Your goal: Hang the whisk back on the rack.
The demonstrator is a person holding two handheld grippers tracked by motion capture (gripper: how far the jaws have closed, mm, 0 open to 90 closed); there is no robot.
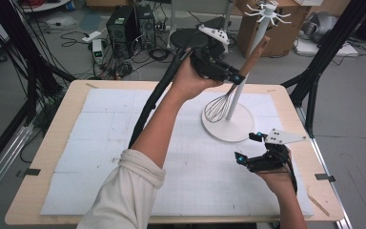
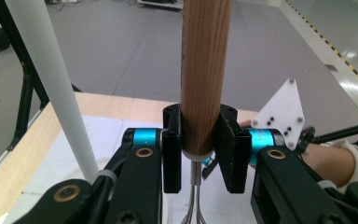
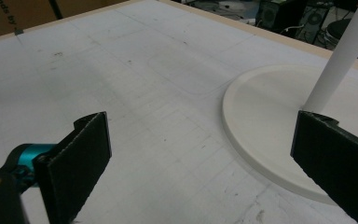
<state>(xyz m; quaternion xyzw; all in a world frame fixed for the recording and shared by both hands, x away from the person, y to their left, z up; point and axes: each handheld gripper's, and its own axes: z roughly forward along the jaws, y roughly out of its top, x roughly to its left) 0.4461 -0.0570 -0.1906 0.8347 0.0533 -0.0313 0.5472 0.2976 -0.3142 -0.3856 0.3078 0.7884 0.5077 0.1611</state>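
Left gripper (image 1: pixel 232 76), raised over the far side of the table (image 1: pixel 57 143), has its pads clamped on the wooden handle of a whisk (image 1: pixel 248 64), just above the metal collar; the wire loops hang down just beside the white pole of the stand (image 1: pixel 228 126), possibly touching it. Right gripper (image 1: pixel 248 149) sits low near the stand's round base, jaws spread wide with nothing between them.
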